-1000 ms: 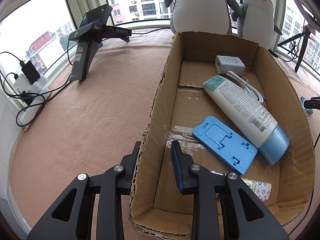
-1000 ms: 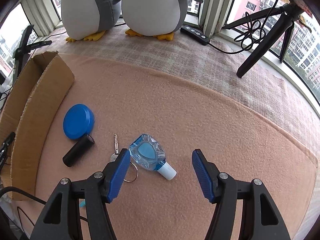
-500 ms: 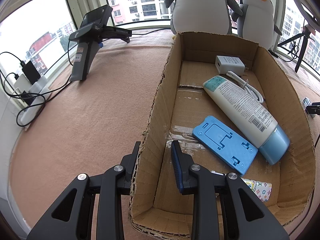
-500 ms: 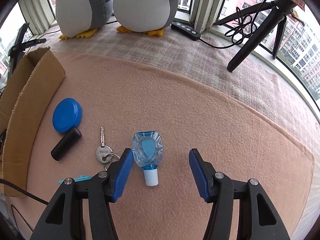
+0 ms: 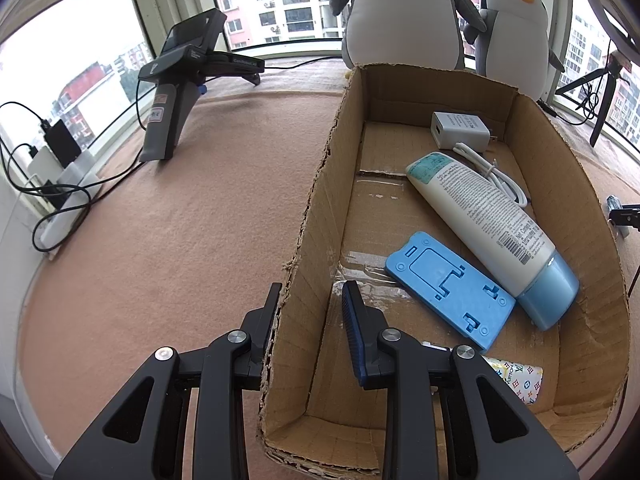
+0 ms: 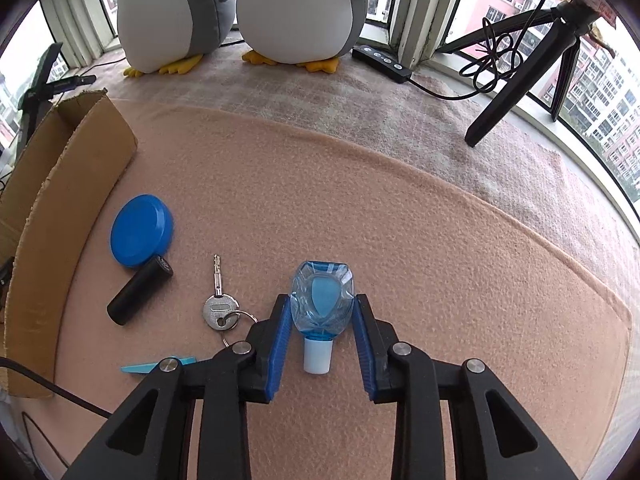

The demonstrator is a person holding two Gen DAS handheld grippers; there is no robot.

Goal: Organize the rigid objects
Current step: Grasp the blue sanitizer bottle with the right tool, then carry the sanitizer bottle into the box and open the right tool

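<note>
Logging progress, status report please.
Left claw clamped on cardboard box wall. Right claw closing around small clear blue bottle. Silver key beside, clear.

The right tongs [image 6: 322,312] are closing on a small blue bottle [image 6: 322,300] — pads touching its sides.

Glossy clear-plastic bottle [image 6: 322,300] on fuzzy matt cloth [image 6: 400,240]; rough cardboard box [image 5: 316,216].

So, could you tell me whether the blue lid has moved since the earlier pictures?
No. The blue lid lies touching the black cylinder beside the box, as before; only the camera's view shifted.
</note>
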